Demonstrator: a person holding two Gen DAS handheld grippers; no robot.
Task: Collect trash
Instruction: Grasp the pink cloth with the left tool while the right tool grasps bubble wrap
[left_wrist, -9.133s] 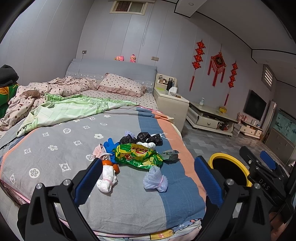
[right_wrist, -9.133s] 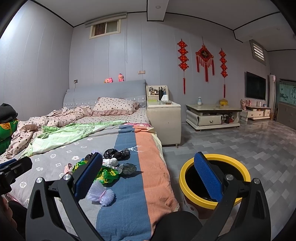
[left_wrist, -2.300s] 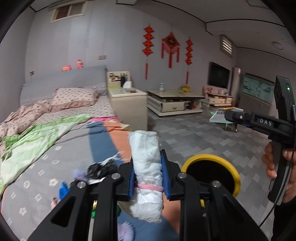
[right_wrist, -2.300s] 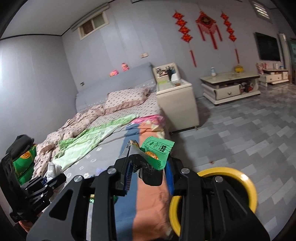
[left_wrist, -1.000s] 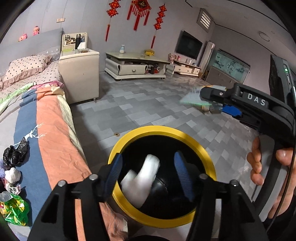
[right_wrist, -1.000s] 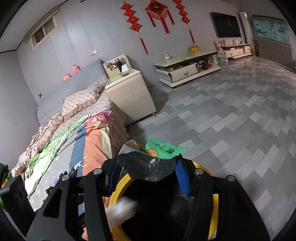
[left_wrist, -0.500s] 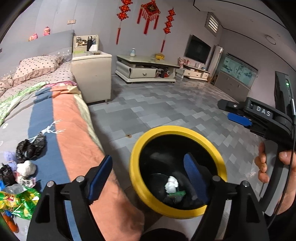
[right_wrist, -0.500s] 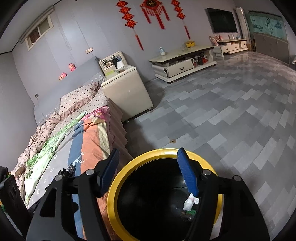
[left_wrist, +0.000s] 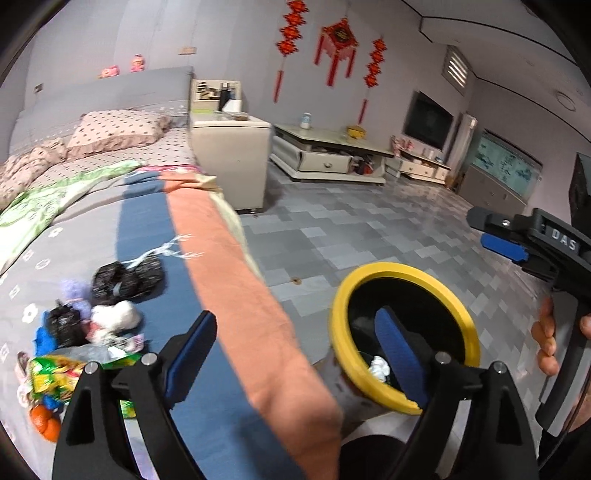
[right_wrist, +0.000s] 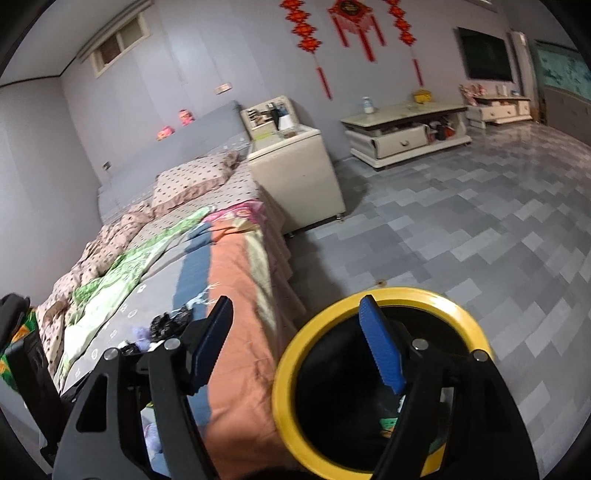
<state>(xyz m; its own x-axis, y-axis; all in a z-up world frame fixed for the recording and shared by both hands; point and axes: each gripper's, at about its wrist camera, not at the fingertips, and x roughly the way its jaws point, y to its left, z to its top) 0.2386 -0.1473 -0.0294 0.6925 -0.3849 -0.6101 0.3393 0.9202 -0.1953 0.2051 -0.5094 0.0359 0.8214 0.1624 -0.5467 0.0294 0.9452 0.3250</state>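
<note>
A yellow-rimmed black bin (left_wrist: 341, 291) stands on the floor beside the bed; it also shows in the right wrist view (right_wrist: 284, 362). White crumpled trash (left_wrist: 379, 366) and a green wrapper (right_wrist: 389, 422) lie inside it. A trash pile lies on the bed: black bags (left_wrist: 125, 278), a white wad (left_wrist: 114, 314), a green-yellow snack bag (left_wrist: 55, 373), an orange thing (left_wrist: 46, 421). My left gripper (left_wrist: 291, 350) is open and empty, over the bed edge by the bin. My right gripper (right_wrist: 299, 345) is open and empty above the bin's left rim.
The bed (left_wrist: 229, 280) with its orange and blue cover fills the left. A cream nightstand (left_wrist: 229, 155) stands beyond it, a low TV table (left_wrist: 325, 158) farther back. Grey tiled floor (right_wrist: 480, 240) spreads to the right. The hand holding the right gripper (left_wrist: 546, 339) is at the right edge.
Both grippers have swung left from over the bin toward the bed, both open and empty. The trash pile has come further into the left wrist view.
</note>
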